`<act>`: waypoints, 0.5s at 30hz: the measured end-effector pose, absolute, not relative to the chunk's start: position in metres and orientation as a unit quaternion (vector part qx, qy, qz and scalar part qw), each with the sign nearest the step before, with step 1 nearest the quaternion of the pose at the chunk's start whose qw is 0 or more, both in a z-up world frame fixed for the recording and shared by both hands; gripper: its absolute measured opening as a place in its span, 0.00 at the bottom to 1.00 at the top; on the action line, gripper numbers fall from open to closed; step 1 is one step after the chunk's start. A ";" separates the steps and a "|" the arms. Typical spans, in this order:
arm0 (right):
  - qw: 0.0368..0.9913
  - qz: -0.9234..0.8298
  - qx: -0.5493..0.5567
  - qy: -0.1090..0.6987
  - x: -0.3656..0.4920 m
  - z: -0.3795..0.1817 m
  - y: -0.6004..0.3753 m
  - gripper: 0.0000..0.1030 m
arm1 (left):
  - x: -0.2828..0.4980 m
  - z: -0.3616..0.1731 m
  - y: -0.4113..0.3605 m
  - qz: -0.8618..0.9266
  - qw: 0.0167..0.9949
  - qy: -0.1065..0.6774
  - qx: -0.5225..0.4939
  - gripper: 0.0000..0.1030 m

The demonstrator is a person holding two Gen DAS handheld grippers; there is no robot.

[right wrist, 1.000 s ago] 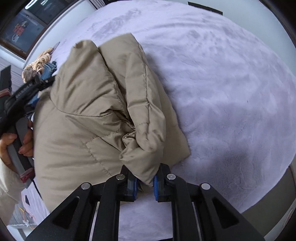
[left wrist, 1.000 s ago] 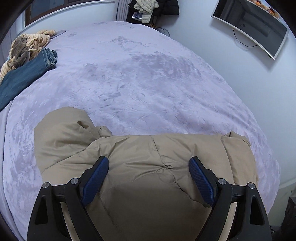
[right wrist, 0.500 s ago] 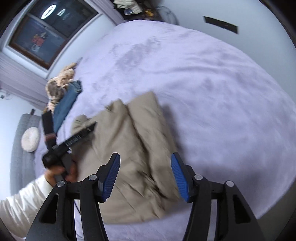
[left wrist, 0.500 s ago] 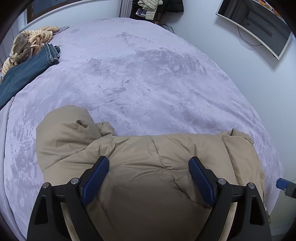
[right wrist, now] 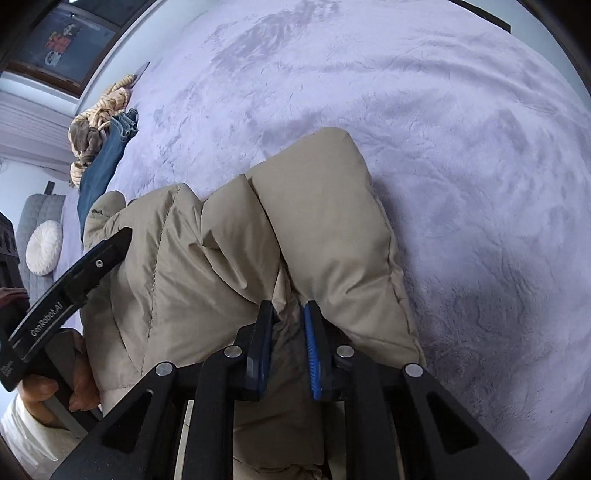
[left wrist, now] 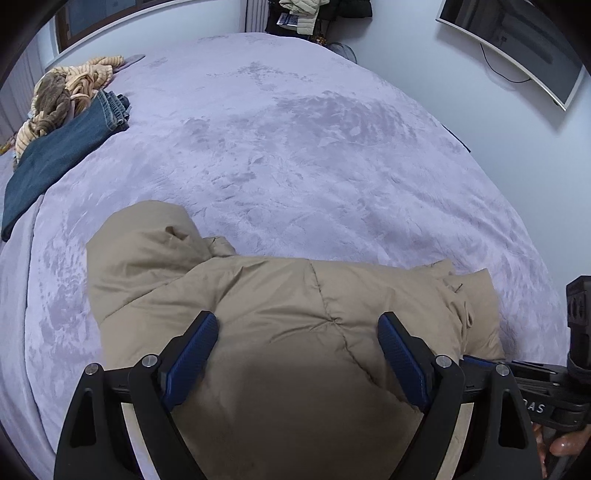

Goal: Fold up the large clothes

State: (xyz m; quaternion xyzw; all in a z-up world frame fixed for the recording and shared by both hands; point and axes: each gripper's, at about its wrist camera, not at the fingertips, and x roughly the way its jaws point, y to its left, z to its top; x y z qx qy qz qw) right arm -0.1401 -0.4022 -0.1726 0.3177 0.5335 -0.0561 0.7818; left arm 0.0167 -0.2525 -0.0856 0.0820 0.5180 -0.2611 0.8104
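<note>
A beige puffer jacket (left wrist: 295, 295) lies folded on the lilac bed (left wrist: 314, 147), hood to the left. My left gripper (left wrist: 297, 325) hovers open over the jacket's middle, holding nothing. In the right wrist view the jacket (right wrist: 229, 258) fills the centre, with its folded sleeve (right wrist: 332, 221) on top. My right gripper (right wrist: 288, 314) is shut on a fold of jacket fabric under that sleeve. The left gripper's body (right wrist: 74, 288) and the hand holding it show at the left of that view.
Blue jeans (left wrist: 62, 147) and a tan-striped garment (left wrist: 62, 92) lie at the bed's far left. A wall TV (left wrist: 517, 40) hangs at the right. Clothes (left wrist: 306, 11) hang beyond the bed. A grey sofa with a white cushion (right wrist: 44, 247) stands beside the bed.
My right gripper let go of the sleeve, drew back open, then came in again and shut on the jacket's edge. The left gripper stayed open over the jacket.
</note>
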 end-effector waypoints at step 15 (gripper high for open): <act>0.771 0.009 0.345 0.536 -0.163 -0.151 -0.408 0.38 | -0.049 -0.080 -0.142 -0.168 0.788 0.592 -0.023 1.00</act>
